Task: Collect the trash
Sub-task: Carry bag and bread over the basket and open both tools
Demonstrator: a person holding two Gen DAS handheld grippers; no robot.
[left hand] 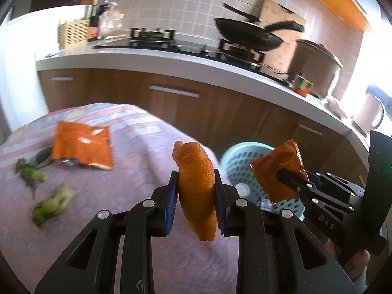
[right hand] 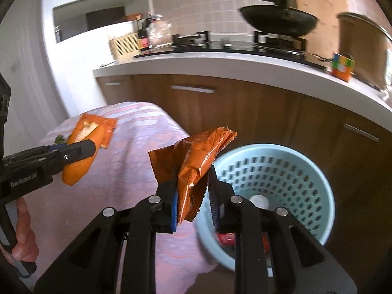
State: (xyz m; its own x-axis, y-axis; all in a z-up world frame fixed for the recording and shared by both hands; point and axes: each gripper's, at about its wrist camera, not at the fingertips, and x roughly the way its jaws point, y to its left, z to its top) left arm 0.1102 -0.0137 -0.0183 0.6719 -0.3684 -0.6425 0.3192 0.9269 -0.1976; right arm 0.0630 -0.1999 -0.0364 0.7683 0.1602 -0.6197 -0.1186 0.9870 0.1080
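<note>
My left gripper (left hand: 196, 191) is shut on an orange peel (left hand: 197, 183) and holds it above the table with the pink cloth (left hand: 137, 171); the peel also shows in the right wrist view (right hand: 78, 169). My right gripper (right hand: 192, 196) is shut on a crumpled orange snack wrapper (right hand: 198, 161), held at the rim of a light blue perforated bin (right hand: 281, 178). The bin (left hand: 242, 169) stands on the floor beside the table's right edge, with some trash inside. Another orange snack bag (left hand: 82, 145) and green vegetable scraps (left hand: 49, 208) lie on the table.
A kitchen counter (left hand: 171, 61) with wooden cabinets runs behind the table and bin. On it are a stove with a black wok (left hand: 247, 34), a brown pot (left hand: 316, 61) and a colourful cube (left hand: 302, 87). A dark utensil (left hand: 42, 158) lies under the snack bag.
</note>
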